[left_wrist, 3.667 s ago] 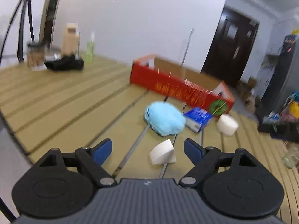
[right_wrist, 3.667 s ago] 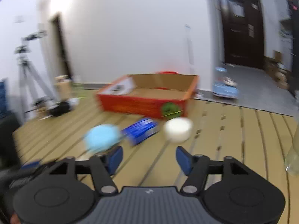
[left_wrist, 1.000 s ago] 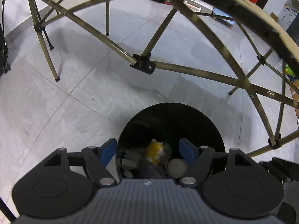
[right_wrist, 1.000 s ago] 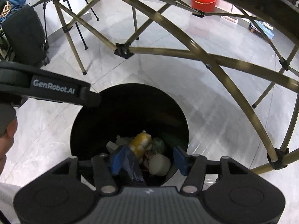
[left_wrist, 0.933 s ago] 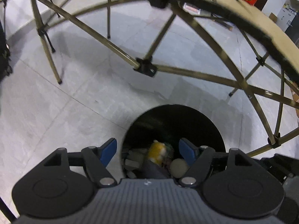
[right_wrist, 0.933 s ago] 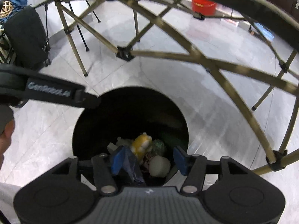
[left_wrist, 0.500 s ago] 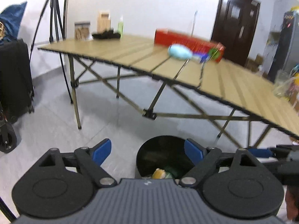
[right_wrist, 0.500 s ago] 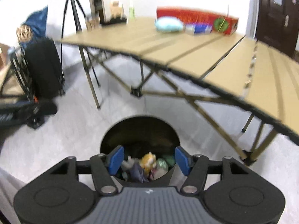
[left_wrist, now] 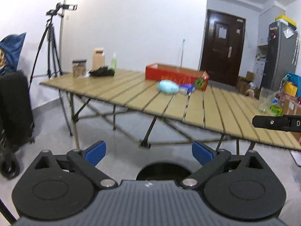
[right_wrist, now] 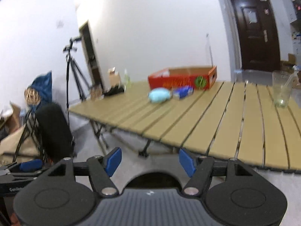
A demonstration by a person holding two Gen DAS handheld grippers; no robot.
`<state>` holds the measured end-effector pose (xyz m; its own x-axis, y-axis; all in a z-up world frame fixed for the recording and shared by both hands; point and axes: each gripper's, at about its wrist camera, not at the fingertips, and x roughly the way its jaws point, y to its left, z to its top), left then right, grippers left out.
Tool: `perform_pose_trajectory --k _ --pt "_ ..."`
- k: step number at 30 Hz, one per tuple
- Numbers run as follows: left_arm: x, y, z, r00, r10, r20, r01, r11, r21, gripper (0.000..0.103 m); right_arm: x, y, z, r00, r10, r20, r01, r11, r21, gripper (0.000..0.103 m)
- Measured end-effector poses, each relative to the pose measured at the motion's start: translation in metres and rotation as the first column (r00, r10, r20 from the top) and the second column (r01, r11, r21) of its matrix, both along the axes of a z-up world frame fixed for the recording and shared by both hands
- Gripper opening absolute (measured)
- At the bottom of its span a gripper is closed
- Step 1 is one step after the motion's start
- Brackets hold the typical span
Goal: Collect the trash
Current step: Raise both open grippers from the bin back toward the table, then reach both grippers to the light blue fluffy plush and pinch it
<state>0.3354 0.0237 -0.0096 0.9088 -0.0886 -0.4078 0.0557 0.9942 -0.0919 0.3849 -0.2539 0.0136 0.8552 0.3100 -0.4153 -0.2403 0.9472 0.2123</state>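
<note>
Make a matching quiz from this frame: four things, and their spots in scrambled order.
Things:
1. blue ball
2. red box
3. glass
4. bin

Places:
A. on the floor, below the tongs
B. far right of the table
C. on the table, behind the blue pack
D. on the table, left of the blue pack

Pairs: 1-D, 2-C, 3-B, 4-A

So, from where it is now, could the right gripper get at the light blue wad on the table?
Probably yes, after a move. The right gripper is open and empty, low over the bin. The light blue wad lies far across the table, with bare slats on the way.
</note>
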Motion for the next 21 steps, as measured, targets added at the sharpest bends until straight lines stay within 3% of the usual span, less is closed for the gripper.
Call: perform_pose_trajectory --k 4,9,14,16,21 --pt "0.058 -0.006 0.023 0.999 -0.035 0.035 0.035 0.999 0.017 0.100 0.060 -0.006 0.014 1.000 -0.019 -0.015 0.019 1.000 0.010 0.067" --pt "0.176 -0.015 0.035 0.994 -0.102 0.043 0.102 0.995 0.016 0.099 0.180 -0.003 0.027 0.998 -0.002 -0.067 0.005 0.999 0.047 0.066" --pt "0.315 -0.015 0.023 0.994 -0.103 -0.047 0.097 0.987 -0.125 0.096 0.327 0.005 0.001 0.982 -0.004 -0.188 0.034 0.987 0.156 0.064" --pt "0.360 -0.017 0.007 0.990 -0.098 -0.103 0.078 0.980 -0.185 0.088 0.375 0.010 -0.018 0.973 0.004 -0.232 0.045 0.978 0.206 0.056" --pt "0.420 -0.016 -0.024 0.971 -0.144 -0.193 0.081 0.950 -0.302 0.066 0.447 0.026 -0.049 0.956 0.039 -0.289 0.035 0.968 0.247 0.042"
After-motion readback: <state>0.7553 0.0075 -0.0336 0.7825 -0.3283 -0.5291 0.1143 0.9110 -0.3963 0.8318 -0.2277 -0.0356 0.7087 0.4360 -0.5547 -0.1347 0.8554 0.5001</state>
